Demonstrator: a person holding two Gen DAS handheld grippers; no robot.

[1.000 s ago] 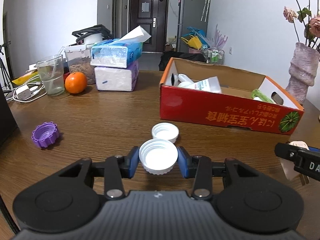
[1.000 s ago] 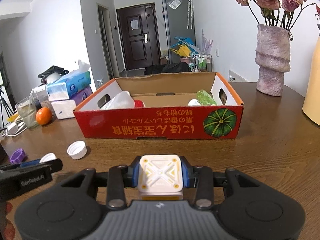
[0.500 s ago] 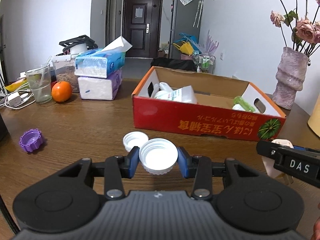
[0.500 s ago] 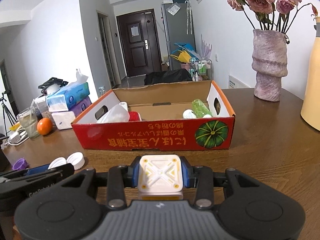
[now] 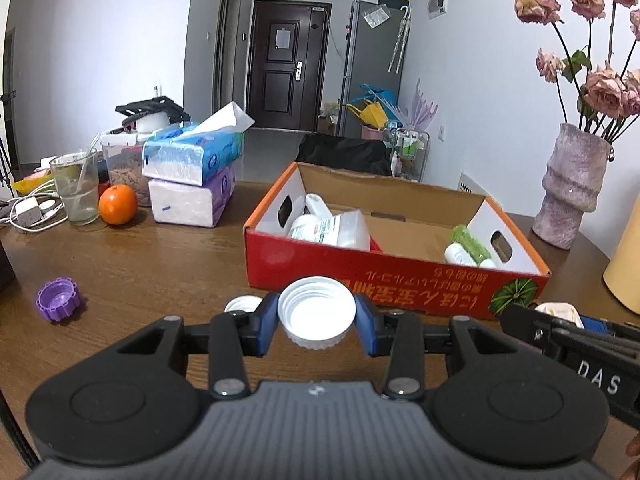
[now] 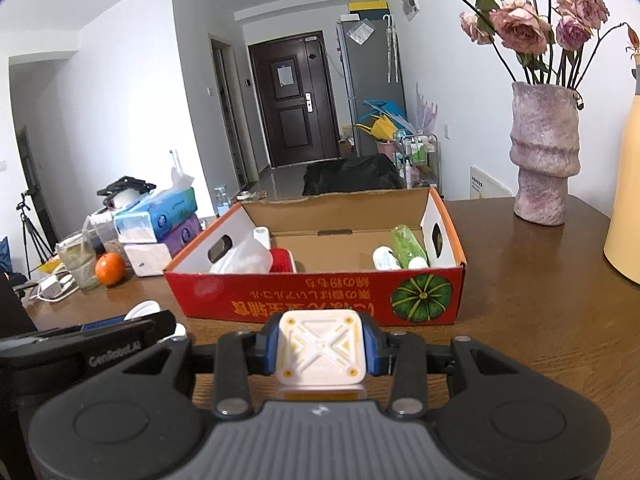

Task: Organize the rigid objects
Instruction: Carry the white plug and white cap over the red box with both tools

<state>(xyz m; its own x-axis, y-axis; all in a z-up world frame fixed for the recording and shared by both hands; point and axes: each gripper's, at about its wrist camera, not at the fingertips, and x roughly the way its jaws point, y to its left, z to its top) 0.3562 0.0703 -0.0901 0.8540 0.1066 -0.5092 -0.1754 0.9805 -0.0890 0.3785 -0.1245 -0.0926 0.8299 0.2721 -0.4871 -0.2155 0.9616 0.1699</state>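
Note:
My left gripper (image 5: 317, 316) is shut on a white screw cap (image 5: 317, 310), open side up, held above the table in front of the red cardboard box (image 5: 380, 276). My right gripper (image 6: 322, 350) is shut on a white square block with yellow marks (image 6: 322, 350), also lifted before the same box (image 6: 312, 300). The box holds a white bottle (image 5: 332, 228), a green bottle (image 5: 470, 240) and other small items. A second white cap (image 5: 242, 304) lies on the table behind my left fingers. A purple cap (image 5: 58, 300) sits at the far left.
Stacked tissue packs (image 5: 192, 176), an orange (image 5: 117, 204), a glass (image 5: 76, 188) and a charger with cables (image 5: 30, 214) stand at the back left. A pink vase with dried roses (image 6: 544, 160) and a yellow container (image 6: 624, 200) stand right of the box.
Both grippers have risen and come closer to the box, each keeping its grip. The loose white cap now sits partly hidden behind my left fingers.

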